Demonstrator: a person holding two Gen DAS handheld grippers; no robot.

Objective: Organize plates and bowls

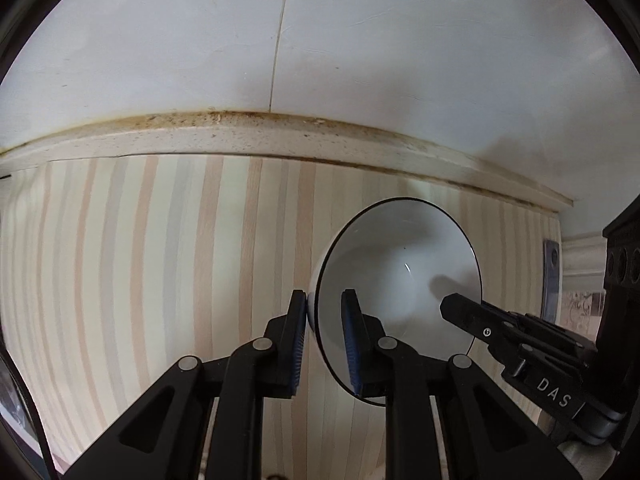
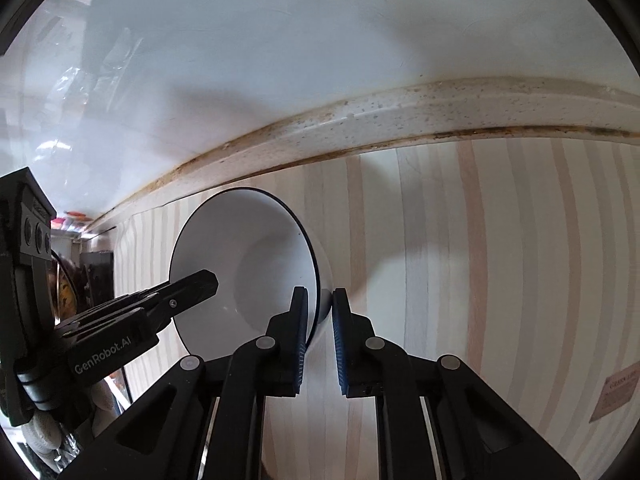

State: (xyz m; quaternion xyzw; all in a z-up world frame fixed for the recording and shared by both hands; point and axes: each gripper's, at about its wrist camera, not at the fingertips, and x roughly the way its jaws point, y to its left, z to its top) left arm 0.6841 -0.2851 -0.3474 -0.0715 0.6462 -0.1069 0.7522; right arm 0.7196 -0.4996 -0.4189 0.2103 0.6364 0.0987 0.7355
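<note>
A white bowl (image 1: 400, 276) with a thin dark rim hangs tilted over the striped counter (image 1: 140, 260). Both grippers hold it by opposite sides of the rim. In the left wrist view my left gripper (image 1: 324, 300) is shut on the bowl's left rim, one blue pad inside and one outside. My right gripper (image 1: 456, 306) reaches into the bowl from the right. In the right wrist view my right gripper (image 2: 320, 296) is shut on the right rim of the bowl (image 2: 248, 260), and my left gripper (image 2: 208, 280) comes in from the left.
A stained, speckled trim strip (image 1: 280, 136) runs along the back of the counter under a white wall (image 1: 360, 40). A metal bracket (image 1: 550, 280) sits at the right end. A small paper label (image 2: 616, 396) lies on the striped surface (image 2: 500, 260).
</note>
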